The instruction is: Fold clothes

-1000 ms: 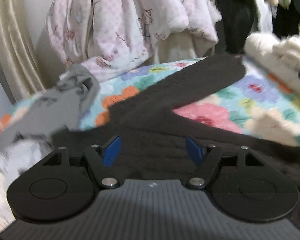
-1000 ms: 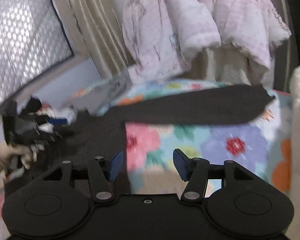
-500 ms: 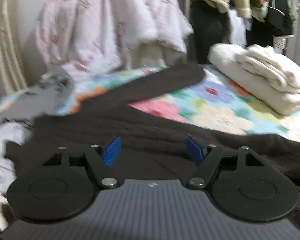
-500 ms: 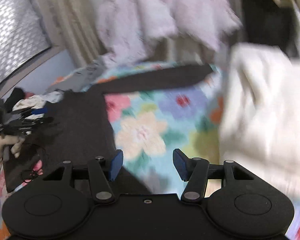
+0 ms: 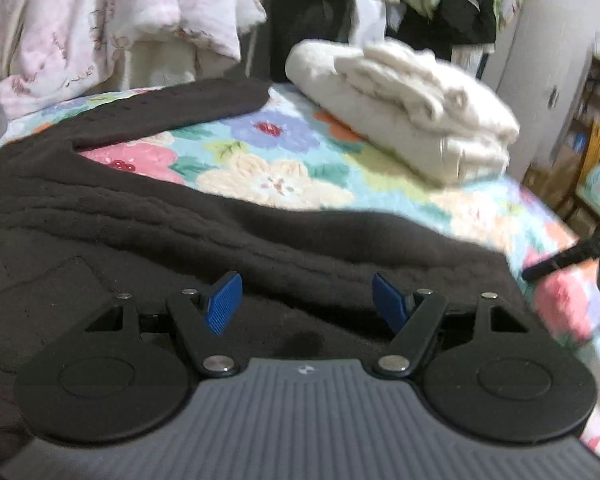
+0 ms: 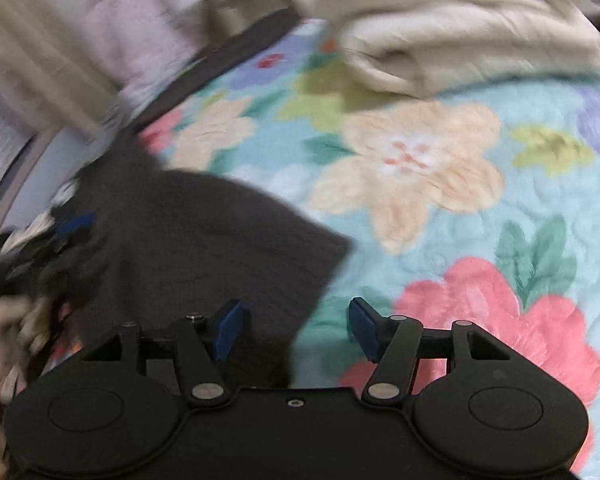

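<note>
A dark brown fleece garment (image 5: 180, 232) lies spread on the floral bedspread (image 5: 280, 160), one sleeve (image 5: 160, 108) stretched toward the back. My left gripper (image 5: 306, 300) hovers open just over its body, with nothing between the blue pads. In the right wrist view the garment's corner (image 6: 204, 240) lies under the left finger of my right gripper (image 6: 296, 326). That gripper's jaws are opening, and they grip nothing. The garment's edge and the bedspread (image 6: 420, 160) show below the gap. The left gripper (image 6: 72, 224) and a hand show blurred at the left edge.
A folded cream pile (image 5: 412, 120) sits at the bed's far right, also seen as the cream pile (image 6: 460, 28). A pink quilt (image 5: 100, 20) hangs behind the bed and dark clothes (image 5: 440, 0) hang beside it. Shelves (image 5: 592, 120) stand past the bed's right edge.
Both views have swung right, so the cream pile now fills more of the picture. The right gripper has dropped and rolled toward the garment's corner, its jaws slightly wider.
</note>
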A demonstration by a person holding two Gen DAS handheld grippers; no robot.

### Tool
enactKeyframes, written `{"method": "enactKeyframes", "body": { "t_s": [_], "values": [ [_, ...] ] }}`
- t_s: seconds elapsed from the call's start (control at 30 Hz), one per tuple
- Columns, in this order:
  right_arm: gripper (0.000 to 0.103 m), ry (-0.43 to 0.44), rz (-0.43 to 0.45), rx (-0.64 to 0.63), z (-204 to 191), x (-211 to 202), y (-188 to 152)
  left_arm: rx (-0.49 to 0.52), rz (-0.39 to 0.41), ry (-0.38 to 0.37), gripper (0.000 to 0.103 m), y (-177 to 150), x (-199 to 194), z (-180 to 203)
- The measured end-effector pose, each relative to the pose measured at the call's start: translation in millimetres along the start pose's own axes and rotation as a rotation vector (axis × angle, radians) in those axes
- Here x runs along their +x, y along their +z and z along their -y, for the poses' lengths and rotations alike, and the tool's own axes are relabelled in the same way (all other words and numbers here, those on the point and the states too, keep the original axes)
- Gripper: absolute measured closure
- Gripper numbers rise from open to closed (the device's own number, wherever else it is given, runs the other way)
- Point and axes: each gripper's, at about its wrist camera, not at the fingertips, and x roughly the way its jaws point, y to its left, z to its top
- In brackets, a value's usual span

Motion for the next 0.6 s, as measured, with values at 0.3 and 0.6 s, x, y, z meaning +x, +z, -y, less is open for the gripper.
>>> {"method": "enactKeyframes", "body": {
  "t_s": [0.3,0.6],
  "values": [
    [0.058,0.116,0.155,0.04,-3.3,42.2,10.3,-0.177,0.028,0.077,0.033,-10.4,-29.3,-49.6],
    [0.093,-0.061,0.412,-0.229,-39.0,-9.9,47.1,-0.242,0.016,0.184,0.032,-18.4,-34.1,-64.7]
  ]
}}
